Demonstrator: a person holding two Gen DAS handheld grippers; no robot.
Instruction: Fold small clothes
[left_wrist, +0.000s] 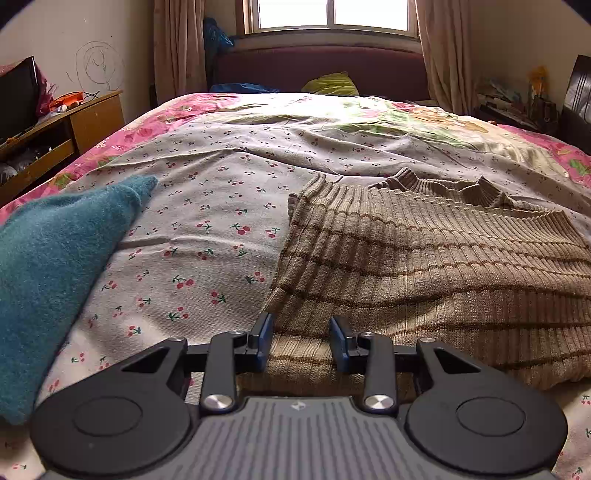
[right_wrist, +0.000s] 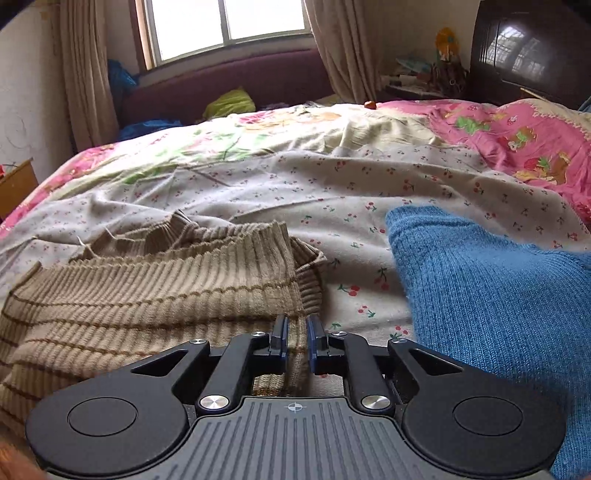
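— At the foot of a bed, how many grippers are at work, and on what?

— Two. Nearest the lens, the left gripper (left_wrist: 301, 341) has its blue fingers (left_wrist: 264, 341) spread apart astride the near hem of one tan ribbed sweater (left_wrist: 424, 266), the cloth lying between them unpinched. The right gripper (right_wrist: 296, 341) has its two pads (right_wrist: 279, 339) drawn close and clamped on the sweater's near right corner, a narrow fold of knit caught between them.

— Where does the sweater lie?

— Flat on one cherry-print sheet (left_wrist: 207, 221), brown stripes running across it, ribbed collar (left_wrist: 436, 184) at the far end, one sleeve cuff (right_wrist: 306, 266) folded at its right edge.

— Any other garments?

— Two more knits flank it. One teal piece (left_wrist: 55, 258) sits to the left in the left camera; one blue knitted piece (right_wrist: 498, 295) sits to the right in the right camera. Both lie on the sheet, apart from the sweater.

— And farther back?

— One pink floral quilt (right_wrist: 517, 133) under the sheet, then one yellow-green pillow (left_wrist: 330, 85) against one maroon headboard (left_wrist: 321, 66). Behind that, one window (left_wrist: 332, 14) between two curtains (left_wrist: 439, 51). One wooden cabinet (left_wrist: 74, 122) stands at the left wall, one dark wardrobe (right_wrist: 532, 48) at the right.
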